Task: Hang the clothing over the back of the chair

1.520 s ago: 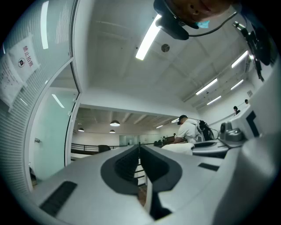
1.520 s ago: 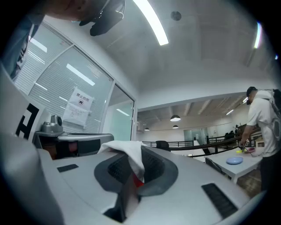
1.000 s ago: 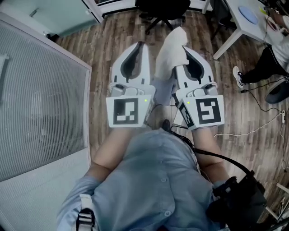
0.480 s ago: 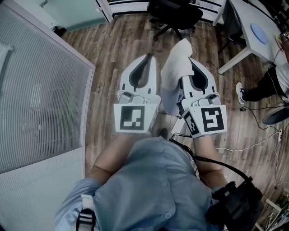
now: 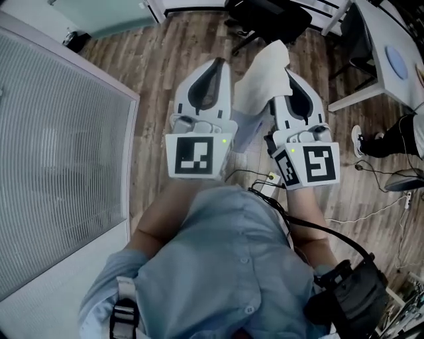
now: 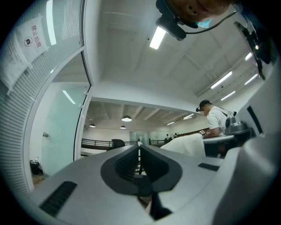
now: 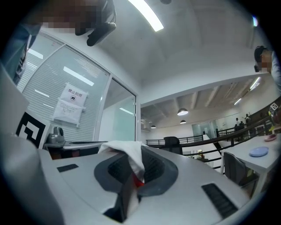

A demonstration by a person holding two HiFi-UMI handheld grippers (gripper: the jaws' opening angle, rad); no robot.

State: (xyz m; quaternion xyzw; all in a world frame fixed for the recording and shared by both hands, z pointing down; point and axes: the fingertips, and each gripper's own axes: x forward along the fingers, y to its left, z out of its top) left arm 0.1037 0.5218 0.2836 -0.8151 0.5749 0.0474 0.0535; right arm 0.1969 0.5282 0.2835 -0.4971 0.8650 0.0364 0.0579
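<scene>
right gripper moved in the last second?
Yes. The right gripper, shut on the cloth, has gone forward toward the chair: the desk leg now lies further back beside it.

floor (image 5: 149, 76): wood planks | ahead of right tool (image 5: 293, 74): black chair (image 5: 268, 16) stood on it | right of tool: cables (image 5: 344, 218) laid across it, white bench (image 5: 379, 26) stood there, blue disc (image 5: 395, 61) laid on bench
</scene>
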